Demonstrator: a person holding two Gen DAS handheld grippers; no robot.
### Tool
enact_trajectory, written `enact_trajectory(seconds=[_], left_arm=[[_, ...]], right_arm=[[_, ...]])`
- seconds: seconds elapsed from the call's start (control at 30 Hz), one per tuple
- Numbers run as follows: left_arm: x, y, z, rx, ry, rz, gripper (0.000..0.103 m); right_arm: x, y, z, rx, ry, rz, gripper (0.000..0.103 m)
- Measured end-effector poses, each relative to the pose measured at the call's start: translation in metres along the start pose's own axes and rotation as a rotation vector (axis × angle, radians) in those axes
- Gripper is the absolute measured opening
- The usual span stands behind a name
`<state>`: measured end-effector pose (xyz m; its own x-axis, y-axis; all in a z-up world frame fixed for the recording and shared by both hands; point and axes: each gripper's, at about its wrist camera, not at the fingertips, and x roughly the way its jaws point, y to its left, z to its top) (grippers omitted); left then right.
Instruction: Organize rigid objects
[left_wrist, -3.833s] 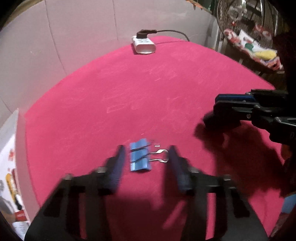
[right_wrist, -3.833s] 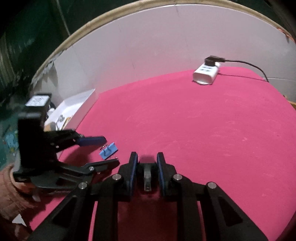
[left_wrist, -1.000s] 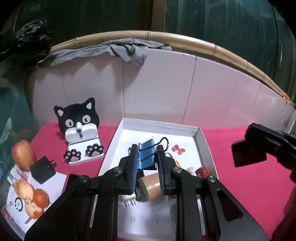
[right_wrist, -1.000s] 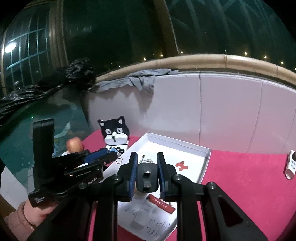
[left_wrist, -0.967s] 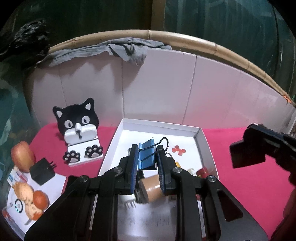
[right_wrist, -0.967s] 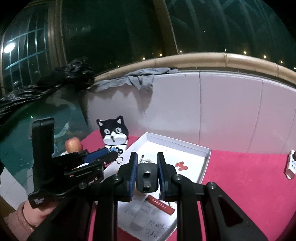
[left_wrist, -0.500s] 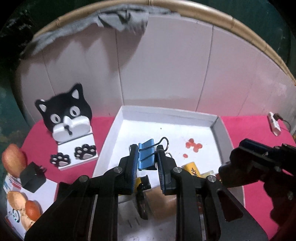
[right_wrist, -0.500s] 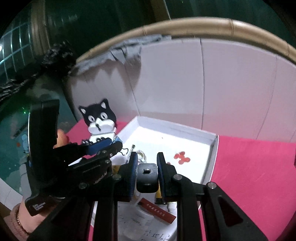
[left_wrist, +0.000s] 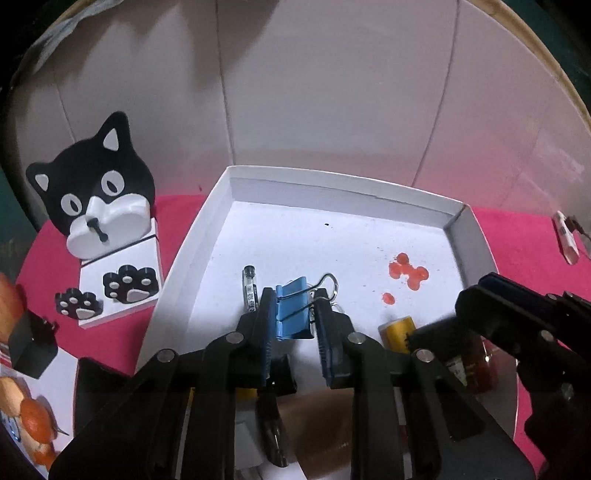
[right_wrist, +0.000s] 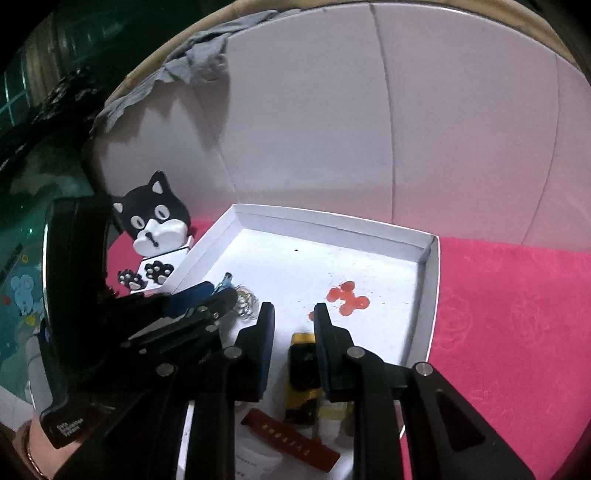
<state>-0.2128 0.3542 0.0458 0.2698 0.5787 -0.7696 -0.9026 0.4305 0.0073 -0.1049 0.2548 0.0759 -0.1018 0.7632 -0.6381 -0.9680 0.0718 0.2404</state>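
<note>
My left gripper (left_wrist: 293, 314) is shut on a blue binder clip (left_wrist: 291, 314) and holds it over the white box (left_wrist: 332, 186), near its middle. The left gripper also shows in the right wrist view (right_wrist: 207, 299). My right gripper (right_wrist: 293, 319) hangs over the box (right_wrist: 430, 295) with its fingers apart. A small black plug adapter (right_wrist: 303, 363) lies in the box between and below its fingers; whether they touch it is unclear. The right gripper shows at the right of the left wrist view (left_wrist: 443, 325).
The box holds a pen (left_wrist: 250, 291), a yellow battery (left_wrist: 397, 328), a red strip (right_wrist: 291, 439), metal rings (right_wrist: 245, 304) and red stains (left_wrist: 408, 275). A black cat stand (left_wrist: 99, 221) sits left of the box on the red cloth. A black charger (left_wrist: 31, 343) and fruit lie far left.
Both grippers carried their objects from the bare red cloth to the box and dropped lower over it. The right gripper's fingers have spread apart and the black adapter now lies below them.
</note>
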Motion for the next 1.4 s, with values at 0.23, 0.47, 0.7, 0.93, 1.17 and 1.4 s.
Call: enact_trajectory(seconds=[0.23, 0.47, 0.7, 0.93, 1.17, 1.4], left_arm=[[-0.015, 0.006, 0.0, -0.024, -0.066, 0.054, 0.096], [-0.041, 0.015, -0.005, -0.054, -0.13, 0.09, 0.103], [-0.081, 0.018, -0.016, -0.094, -0.219, 0.104, 0.103], [-0.115, 0.009, -0.026, -0.093, -0.288, 0.084, 0.103], [-0.146, -0.002, -0.036, -0.091, -0.326, 0.074, 0.103], [-0.179, -0.013, -0.05, -0.09, -0.333, 0.224, 0.103]], right_arm=[[-0.016, -0.002, 0.003, 0.038, -0.064, 0.012, 0.089], [-0.043, 0.003, 0.002, 0.06, -0.097, 0.052, 0.103], [-0.08, -0.001, -0.001, 0.09, -0.181, 0.055, 0.103], [-0.109, -0.005, -0.006, 0.109, -0.219, 0.129, 0.103], [-0.135, -0.002, -0.01, 0.107, -0.262, 0.183, 0.103], [-0.173, 0.004, -0.017, 0.064, -0.313, 0.164, 0.103]])
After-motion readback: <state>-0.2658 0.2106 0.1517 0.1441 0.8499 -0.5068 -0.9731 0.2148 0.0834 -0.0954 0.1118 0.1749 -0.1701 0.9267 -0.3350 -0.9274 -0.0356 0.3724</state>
